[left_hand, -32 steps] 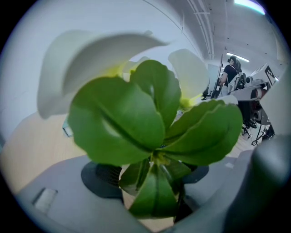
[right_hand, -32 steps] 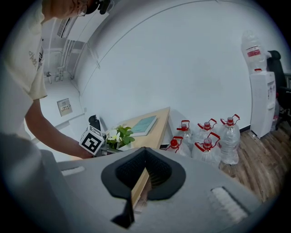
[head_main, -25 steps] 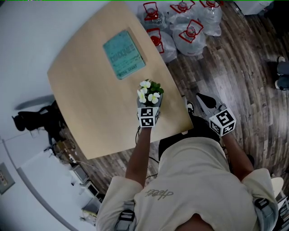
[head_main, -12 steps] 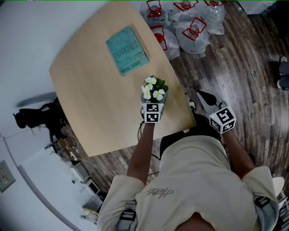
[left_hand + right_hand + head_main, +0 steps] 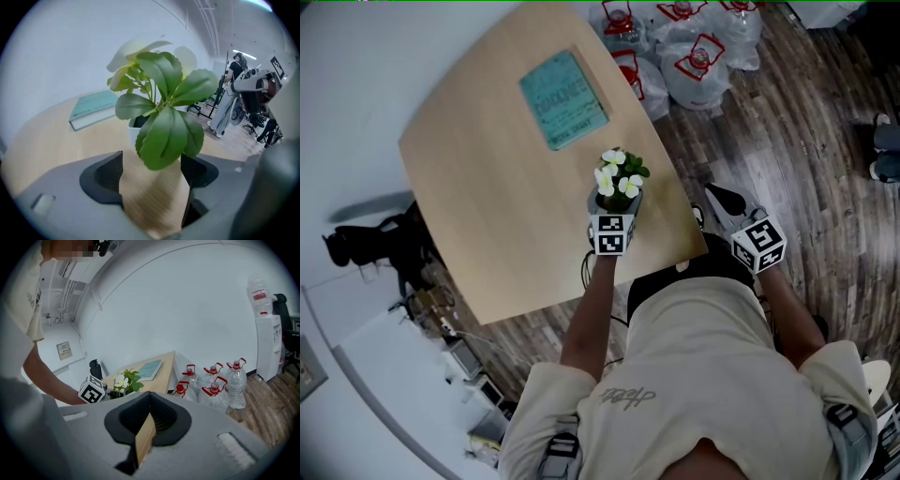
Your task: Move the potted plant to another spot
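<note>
Fingers on your left gripper (image 5: 152, 164) have just been spreading wide, releasing the potted plant (image 5: 619, 185) at 4 o'clock on the surface (image 5: 487, 159) (right gripper (image 5: 149, 420): fingers together, empty), so you likely withdraw toward 6 o'clock next.

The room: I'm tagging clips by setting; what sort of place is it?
Likely an office or lab: a water dispenser, spare water jugs on the wood floor, and a wooden table with a book.

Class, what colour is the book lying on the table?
The book is teal, clearest in the head view.
</note>
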Available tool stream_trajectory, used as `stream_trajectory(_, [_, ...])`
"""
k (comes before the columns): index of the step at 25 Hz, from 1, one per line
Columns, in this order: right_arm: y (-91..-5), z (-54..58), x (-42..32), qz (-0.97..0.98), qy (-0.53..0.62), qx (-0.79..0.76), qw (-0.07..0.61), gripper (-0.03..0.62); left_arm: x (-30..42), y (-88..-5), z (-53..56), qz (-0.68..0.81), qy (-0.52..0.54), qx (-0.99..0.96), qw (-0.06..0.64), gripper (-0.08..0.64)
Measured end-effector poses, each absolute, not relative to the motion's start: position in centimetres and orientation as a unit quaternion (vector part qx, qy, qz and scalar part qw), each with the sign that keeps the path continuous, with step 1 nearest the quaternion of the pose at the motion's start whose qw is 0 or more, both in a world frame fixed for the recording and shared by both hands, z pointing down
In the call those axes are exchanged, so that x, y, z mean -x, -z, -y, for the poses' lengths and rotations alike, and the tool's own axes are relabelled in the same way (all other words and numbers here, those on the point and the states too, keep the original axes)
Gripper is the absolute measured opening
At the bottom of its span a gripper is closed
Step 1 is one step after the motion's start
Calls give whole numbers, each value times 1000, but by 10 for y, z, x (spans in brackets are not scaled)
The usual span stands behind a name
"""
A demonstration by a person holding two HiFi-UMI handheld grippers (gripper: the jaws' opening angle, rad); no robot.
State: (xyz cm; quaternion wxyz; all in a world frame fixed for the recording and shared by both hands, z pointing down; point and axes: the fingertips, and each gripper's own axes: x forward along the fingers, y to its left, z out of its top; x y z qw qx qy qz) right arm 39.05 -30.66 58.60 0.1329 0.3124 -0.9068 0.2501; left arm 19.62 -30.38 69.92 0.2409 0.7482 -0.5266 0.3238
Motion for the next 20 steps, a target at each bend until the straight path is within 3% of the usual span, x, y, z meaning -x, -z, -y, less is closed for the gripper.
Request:
stream_trajectory(11, [-574, 290, -351, 920, -236, -285, 130, 2, -175, -690, 238, 537, -306, -734, 281, 401])
stream_trajectory(20, [-562, 272, -321, 930, -214, -271, 126, 2, -141, -660, 213, 572, -264, -729, 268, 356])
